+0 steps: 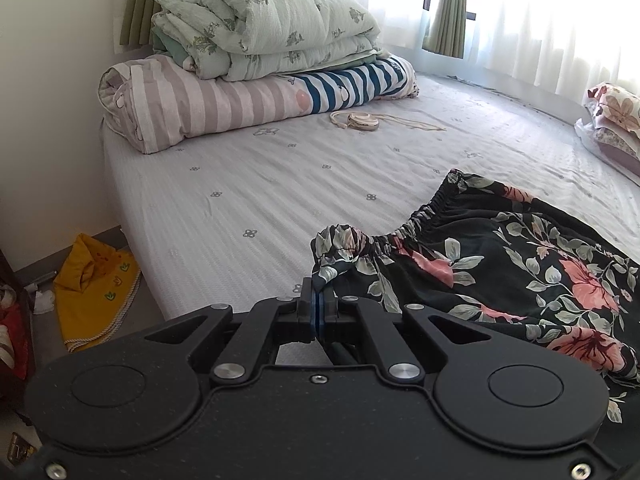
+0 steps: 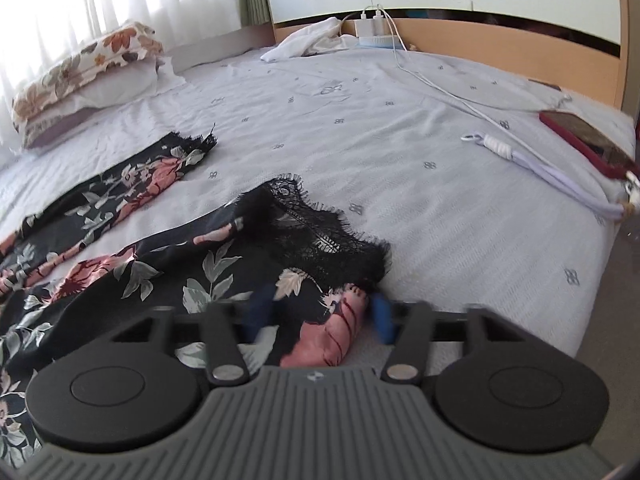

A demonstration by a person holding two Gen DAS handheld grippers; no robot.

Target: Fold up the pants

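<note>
My left gripper (image 1: 319,312) has its fingers pressed together on the waistband corner of the pants (image 1: 500,264), pinching floral cloth near the bed's near edge; my right gripper (image 2: 320,312) is spread, blue pads either side of the lace-hem leg (image 2: 312,240), not yet clamped; the pants lie flat across the bed (image 1: 240,184), second leg splayed toward the pillow (image 2: 84,76); risks as I judge them: slick fabric slipping from a thin pinch, lace snagging on a pad, right closing on only one layer; bed edge is close below me, so cloth could slide off; open sheet ahead gives folding room; charging cable (image 2: 440,84) and phone (image 2: 584,140) sit well right, avoid them.
</note>
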